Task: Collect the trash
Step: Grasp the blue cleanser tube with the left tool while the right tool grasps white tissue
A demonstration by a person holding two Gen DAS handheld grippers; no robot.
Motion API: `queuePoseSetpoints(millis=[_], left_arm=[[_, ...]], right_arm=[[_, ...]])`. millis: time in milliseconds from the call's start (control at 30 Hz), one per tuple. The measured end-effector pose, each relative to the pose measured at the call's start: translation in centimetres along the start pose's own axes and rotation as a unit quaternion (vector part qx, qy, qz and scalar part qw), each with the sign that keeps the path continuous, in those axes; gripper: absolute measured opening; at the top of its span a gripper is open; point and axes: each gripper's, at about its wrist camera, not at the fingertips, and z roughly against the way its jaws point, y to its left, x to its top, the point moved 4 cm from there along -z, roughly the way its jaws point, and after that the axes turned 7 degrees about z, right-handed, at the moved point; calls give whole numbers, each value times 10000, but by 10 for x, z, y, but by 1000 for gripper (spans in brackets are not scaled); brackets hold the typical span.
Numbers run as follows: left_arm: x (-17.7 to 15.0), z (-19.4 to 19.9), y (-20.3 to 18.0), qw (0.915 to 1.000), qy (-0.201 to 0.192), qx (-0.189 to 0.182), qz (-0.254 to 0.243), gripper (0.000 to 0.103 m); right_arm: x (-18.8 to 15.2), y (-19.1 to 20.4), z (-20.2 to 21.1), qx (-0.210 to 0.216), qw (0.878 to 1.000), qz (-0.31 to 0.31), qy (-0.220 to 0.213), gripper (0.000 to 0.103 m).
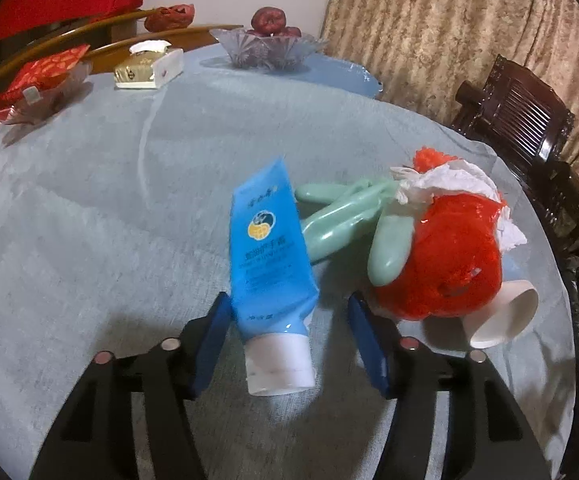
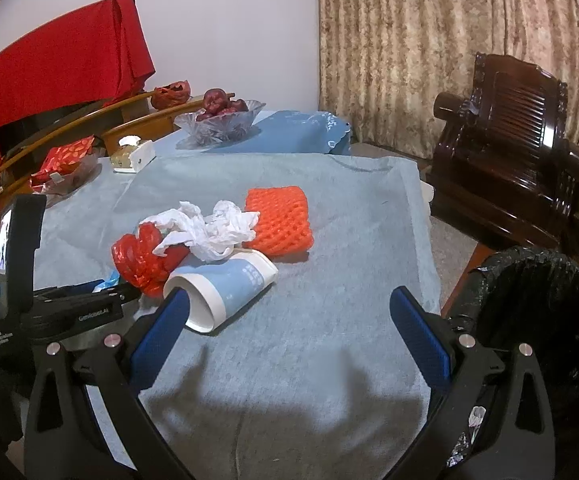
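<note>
The left gripper (image 1: 289, 328) points steeply down, and its two blue fingers (image 1: 217, 344) stand partly apart. The right gripper (image 2: 289, 336) tilts down less steeply, with its fingers (image 2: 161, 336) spread wide and nothing pressed between them. Both black frames look level.

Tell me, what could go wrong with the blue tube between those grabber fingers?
The blue plastic tube with the white cap stands between the left gripper fingers, but only the left pad seems to touch it, so it could slip or topple when lifted. The pale green rubber glove and red plastic bag lie right beside it and might get dragged along. The black-lined trash bin sits off the table's far side, so it is a long carry.
</note>
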Motion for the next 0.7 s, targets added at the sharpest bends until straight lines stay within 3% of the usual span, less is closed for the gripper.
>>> queuePoseSetpoints(millis=[33, 67, 267, 467, 700], left_arm=[[0, 1, 2, 10000, -6, -5, 49, 34], [1, 1, 5, 10000, 2, -27, 92, 31], [0, 17, 17, 9998, -123, -64, 158, 31], [6, 49, 35, 9980, -578, 180, 172, 31], [27, 59, 23, 9958, -897, 177, -89, 31]], right_arm=[[1, 1, 0, 13, 10000, 1, -5, 97], [2, 3, 0, 31, 10000, 13, -19, 97], [11, 14, -3, 154, 9998, 90, -79, 97], [30, 30, -15, 340, 9990, 178, -224, 97], [49, 43, -45, 380, 9989, 194, -216, 97]])
